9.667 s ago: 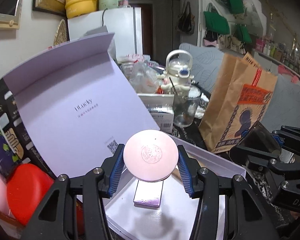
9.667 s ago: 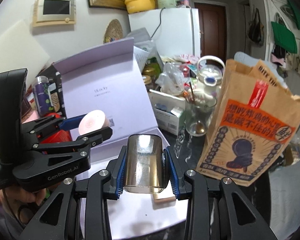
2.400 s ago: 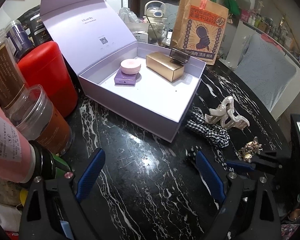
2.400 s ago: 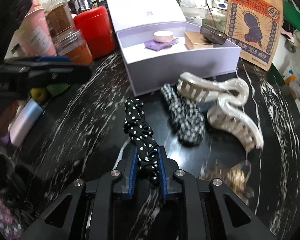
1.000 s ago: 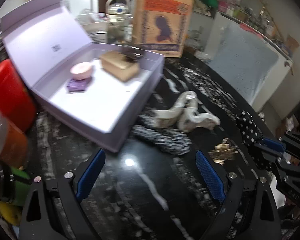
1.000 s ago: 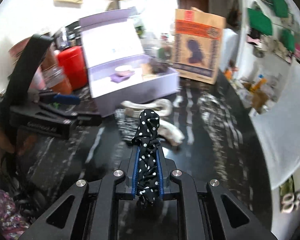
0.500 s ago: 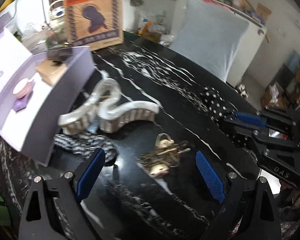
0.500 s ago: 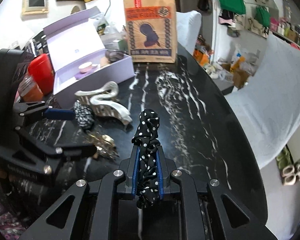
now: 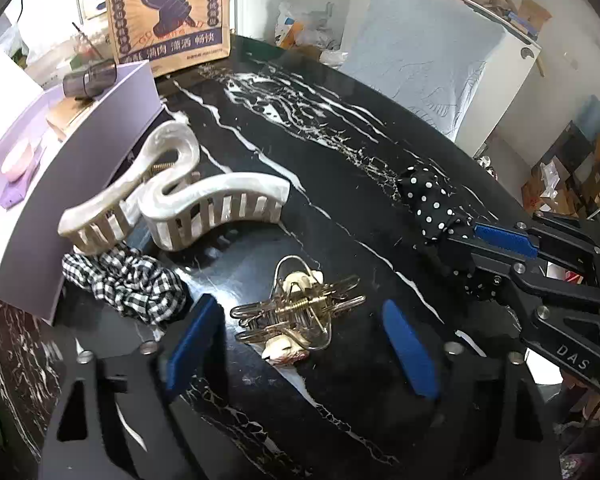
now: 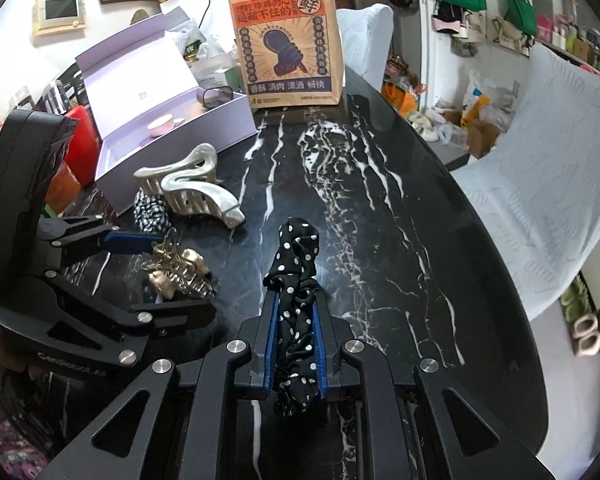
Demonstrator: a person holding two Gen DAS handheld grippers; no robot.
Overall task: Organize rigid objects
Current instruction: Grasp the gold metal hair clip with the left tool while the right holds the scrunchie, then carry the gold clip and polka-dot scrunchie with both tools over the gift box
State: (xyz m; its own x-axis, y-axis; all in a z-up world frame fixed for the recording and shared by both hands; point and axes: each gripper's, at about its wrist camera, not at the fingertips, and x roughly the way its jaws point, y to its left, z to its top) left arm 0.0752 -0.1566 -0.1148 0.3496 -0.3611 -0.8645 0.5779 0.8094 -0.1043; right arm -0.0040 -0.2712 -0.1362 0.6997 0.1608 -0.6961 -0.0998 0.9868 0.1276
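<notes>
A black marble table (image 10: pixel 400 216) with white veins carries everything here. At its far end a brown paper bag (image 10: pixel 288 40) stands upright, and just left of it sits an open lilac box (image 10: pixel 172 120) with its lid tipped back; a pink dish (image 10: pixel 159 126) and a dark clear cup (image 9: pixel 90 78) lie inside. Against the box's near wall rests a big pearly claw clip (image 9: pixel 172 196), with a checked scrunchie (image 9: pixel 124 284) touching its near side. Nearer still, a small gold clip (image 9: pixel 296 312) lies between the wide-spread blue pads of the left gripper (image 9: pixel 300 340), which touches nothing. The right gripper (image 10: pixel 292 312) is closed tight on a black polka-dot scrunchie (image 10: pixel 296 260), held above the bare middle of the table, well apart from the box.
</notes>
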